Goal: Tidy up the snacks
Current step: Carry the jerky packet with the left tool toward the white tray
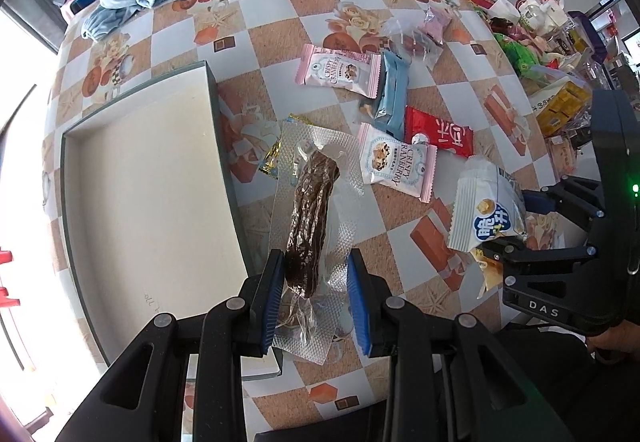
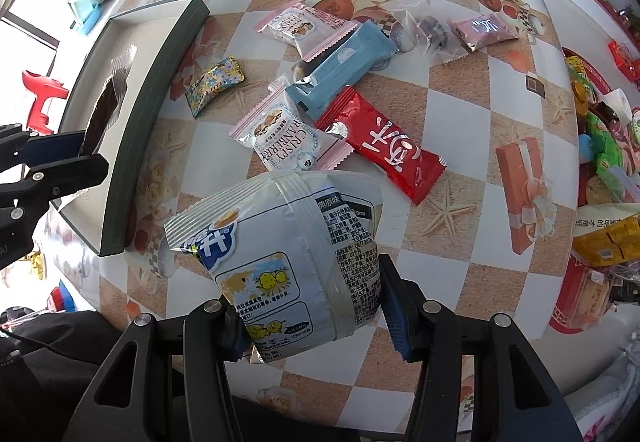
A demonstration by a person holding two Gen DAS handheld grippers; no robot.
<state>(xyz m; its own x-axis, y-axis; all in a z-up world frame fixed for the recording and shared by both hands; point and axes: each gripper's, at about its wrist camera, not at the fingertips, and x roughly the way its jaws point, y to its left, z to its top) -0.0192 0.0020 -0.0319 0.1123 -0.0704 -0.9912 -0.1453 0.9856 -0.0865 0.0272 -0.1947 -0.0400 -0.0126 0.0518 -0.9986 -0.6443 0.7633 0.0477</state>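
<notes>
Left wrist view: a vacuum-sealed brown snack [image 1: 310,218] is being gripped by the left gripper [image 1: 314,296] just beside the tray [image 1: 140,178]; right of the tray, a white-blue packet [image 2: 288,266] is being clamped by the right gripper [image 2: 316,312].

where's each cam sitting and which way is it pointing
Left wrist: on the left gripper, looking down its fingers at the clear-wrapped dark snack it holds, beside the white box; right gripper at right edge.
Right wrist: on the right gripper, holding the white chip bag.
Shared: box, red packet, both cranberry packets.
</notes>
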